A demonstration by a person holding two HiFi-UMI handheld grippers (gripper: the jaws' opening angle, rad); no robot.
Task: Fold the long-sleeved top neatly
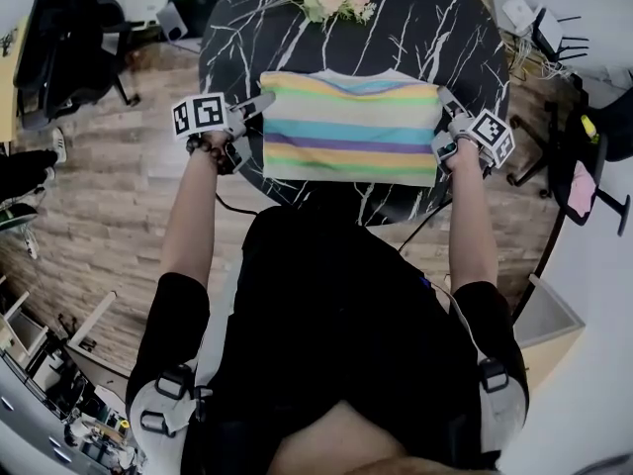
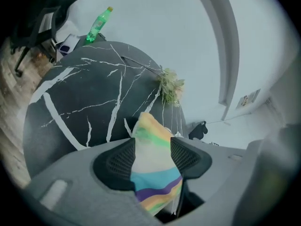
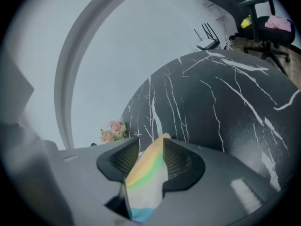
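Top (image 1: 351,127), likely soft, light and limp, wants pinching at its side edges, where left gripper (image 2: 153,150) and right gripper (image 3: 151,157) straddle it, jaws parted.

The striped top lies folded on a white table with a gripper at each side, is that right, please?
Not quite: the table is black with white veins, as the head view shows. The rest holds: the striped top lies folded on it, with the left gripper and the right gripper at its sides.
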